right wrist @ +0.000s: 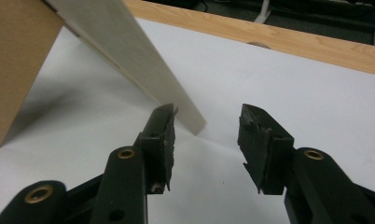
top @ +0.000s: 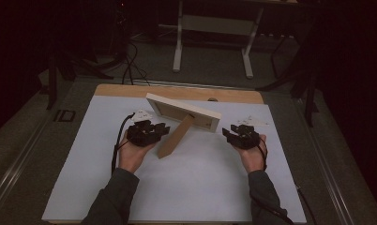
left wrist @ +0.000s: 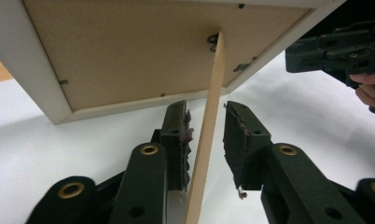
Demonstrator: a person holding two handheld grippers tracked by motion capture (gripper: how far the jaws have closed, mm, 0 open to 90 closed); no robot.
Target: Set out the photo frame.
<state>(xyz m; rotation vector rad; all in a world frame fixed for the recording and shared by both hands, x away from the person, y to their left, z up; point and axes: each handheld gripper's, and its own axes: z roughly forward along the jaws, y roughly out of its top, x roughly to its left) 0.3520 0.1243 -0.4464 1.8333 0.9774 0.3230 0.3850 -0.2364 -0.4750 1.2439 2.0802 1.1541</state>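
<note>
A white-rimmed picture frame stands tilted on the white mat, propped on its brown back stand. My left gripper reaches in from the left. In the left gripper view its jaws straddle the thin stand, with a narrow gap on each side, below the frame's brown backing. My right gripper hovers by the frame's right end. In the right gripper view it stands open and empty just short of the frame's white corner, with the stand at far left.
The white mat covers a table whose wooden strip shows along the far edge. Beyond it stand a white desk frame and cables on a dark floor. The other hand's gripper shows at upper right in the left gripper view.
</note>
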